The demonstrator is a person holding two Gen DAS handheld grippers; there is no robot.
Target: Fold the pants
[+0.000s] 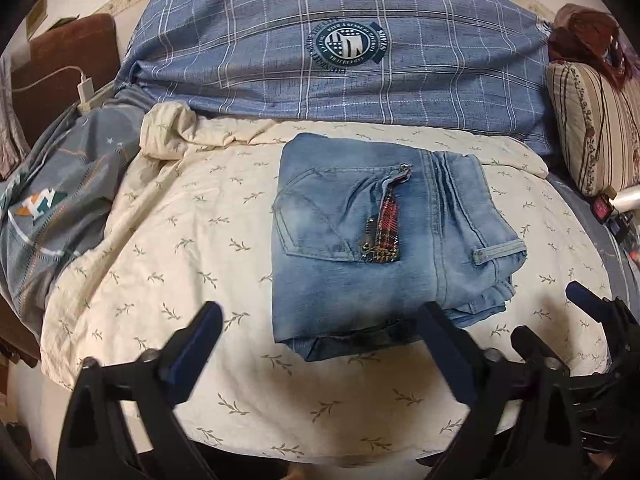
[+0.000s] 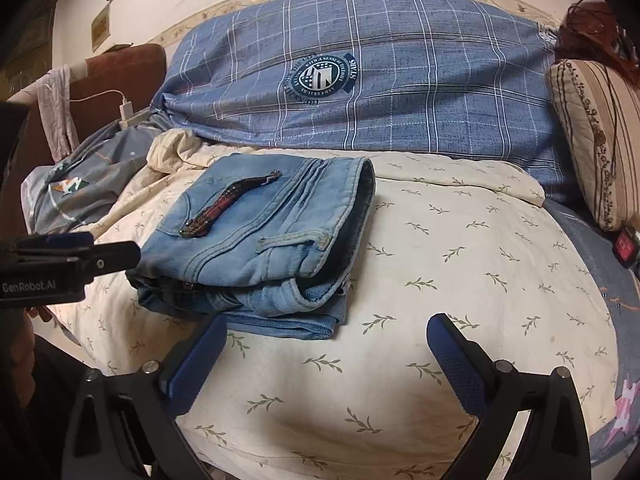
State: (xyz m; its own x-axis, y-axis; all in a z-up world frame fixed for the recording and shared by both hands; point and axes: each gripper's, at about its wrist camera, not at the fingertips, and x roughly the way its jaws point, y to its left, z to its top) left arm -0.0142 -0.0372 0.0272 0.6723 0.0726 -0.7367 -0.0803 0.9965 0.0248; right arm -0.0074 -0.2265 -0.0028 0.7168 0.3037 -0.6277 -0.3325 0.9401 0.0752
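Reading "GenRobot.AI" on left hand-held gripper [image 2: 80,258], folded pants [image 2: 256,240]

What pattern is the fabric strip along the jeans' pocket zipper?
Red plaid, on the folded jeans; the strip shows best in the left wrist view.

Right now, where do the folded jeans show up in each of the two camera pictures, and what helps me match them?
Left wrist view: the folded jeans lie at centre, slightly right, on the cream leaf-print quilt.
Right wrist view: the folded jeans lie left of centre on the same quilt.
Shared landmark: the round crest on the blue plaid duvet behind them.
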